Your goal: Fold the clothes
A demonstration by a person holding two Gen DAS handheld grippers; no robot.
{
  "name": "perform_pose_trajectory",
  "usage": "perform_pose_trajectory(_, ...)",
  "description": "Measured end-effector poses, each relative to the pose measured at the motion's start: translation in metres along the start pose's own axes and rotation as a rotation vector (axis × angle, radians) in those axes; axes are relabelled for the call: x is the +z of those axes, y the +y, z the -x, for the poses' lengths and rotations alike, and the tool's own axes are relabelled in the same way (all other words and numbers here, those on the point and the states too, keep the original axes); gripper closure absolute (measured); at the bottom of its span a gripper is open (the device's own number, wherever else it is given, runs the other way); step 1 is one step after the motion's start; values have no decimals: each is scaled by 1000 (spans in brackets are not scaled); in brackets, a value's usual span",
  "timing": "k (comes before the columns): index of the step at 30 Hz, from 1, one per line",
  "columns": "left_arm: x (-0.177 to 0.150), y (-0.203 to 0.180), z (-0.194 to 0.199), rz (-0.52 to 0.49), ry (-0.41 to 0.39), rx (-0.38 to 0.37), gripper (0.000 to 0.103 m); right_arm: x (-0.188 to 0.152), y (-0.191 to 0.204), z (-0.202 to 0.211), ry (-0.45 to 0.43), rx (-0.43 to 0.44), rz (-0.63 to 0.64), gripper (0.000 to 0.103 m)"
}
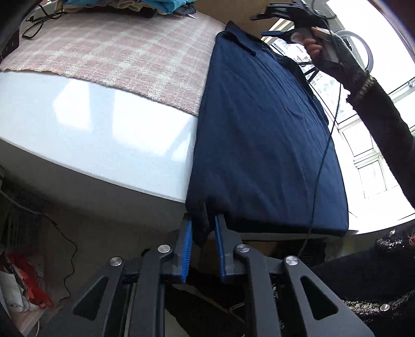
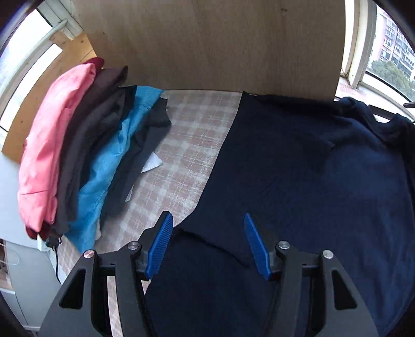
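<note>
Left gripper (image 1: 203, 233) pinching navy shirt (image 1: 259, 134) hem, lower centre.
Right gripper (image 2: 207, 243) jaws wide, empty; thin bite could slip, skewing fold.

The left wrist view sits low at the near edge of the table (image 1: 98, 129), looking up along the navy shirt (image 1: 259, 129) toward the clothes pile (image 1: 124, 6) at the far end, the window to its right. The right wrist view hangs close above the same shirt (image 2: 311, 168), facing down and forward to the wooden board (image 2: 207, 44). Both share the shirt, the checked cloth (image 2: 186, 145) and the pile (image 2: 77, 145)
</note>
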State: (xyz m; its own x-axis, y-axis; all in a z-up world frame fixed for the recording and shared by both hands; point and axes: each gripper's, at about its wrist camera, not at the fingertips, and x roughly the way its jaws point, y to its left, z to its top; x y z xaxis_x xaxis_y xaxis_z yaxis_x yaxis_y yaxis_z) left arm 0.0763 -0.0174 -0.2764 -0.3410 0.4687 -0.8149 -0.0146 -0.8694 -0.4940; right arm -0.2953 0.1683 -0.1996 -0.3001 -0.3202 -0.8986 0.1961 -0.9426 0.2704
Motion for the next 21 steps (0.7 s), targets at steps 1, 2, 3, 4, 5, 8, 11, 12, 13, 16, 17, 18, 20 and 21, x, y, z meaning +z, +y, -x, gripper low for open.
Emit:
perform_pose_trajectory(1, 1, -1, 0, -13, 4, -2, 97, 2, 6, -11, 14, -16, 0, 46)
perform_pose_trajectory(2, 1, -1, 0, -25, 10, -5, 98, 5, 12, -21, 28, -33, 1, 46)
perform_pose_trajectory(3, 2, -2, 0, -35, 14, -11, 99, 6, 17, -29, 43, -48, 6, 46)
perform_pose_trajectory(4, 3, -2, 1, -44, 15, -18, 99, 7, 22, -36, 57, -63, 11, 46)
perform_pose_trajectory(5, 3, -3, 1, -55, 16, -21, 99, 7, 25, -42, 75, -81, 15, 46)
perform_pose_trajectory(8, 5, -5, 6, -81, 13, -25, 99, 6, 32, -59, 128, -125, 27, 46)
perform_pose_trajectory(11, 5, -10, 13, -110, 3, -28, 99, 4, 38, -68, 160, -163, 66, 54)
perform_pose_trajectory(12, 5, -13, 14, -121, -1, -25, 99, 3, 40, -69, 160, -191, 81, 66)
perform_pose_trajectory(13, 5, -17, 15, -131, -4, -21, 100, 3, 37, -68, 160, -184, 79, 72)
perform_pose_trajectory(16, 4, -27, 17, -158, -10, -6, 100, 4, 29, -64, 160, -156, 69, 86)
perform_pose_trajectory(17, 4, -31, 18, -167, -9, -2, 100, 4, 24, -62, 159, -130, 56, 92)
perform_pose_trajectory(18, 3, -37, 20, -179, -8, 3, 100, 5, 18, -60, 158, -102, 42, 92)
perform_pose_trajectory(20, 1, -52, 25, -212, -6, 13, 100, 5, 5, -51, 143, -49, 18, 93)
perform_pose_trajectory(21, -1, -60, 27, -229, -6, 18, 100, 4, -1, -44, 132, -29, 11, 94)
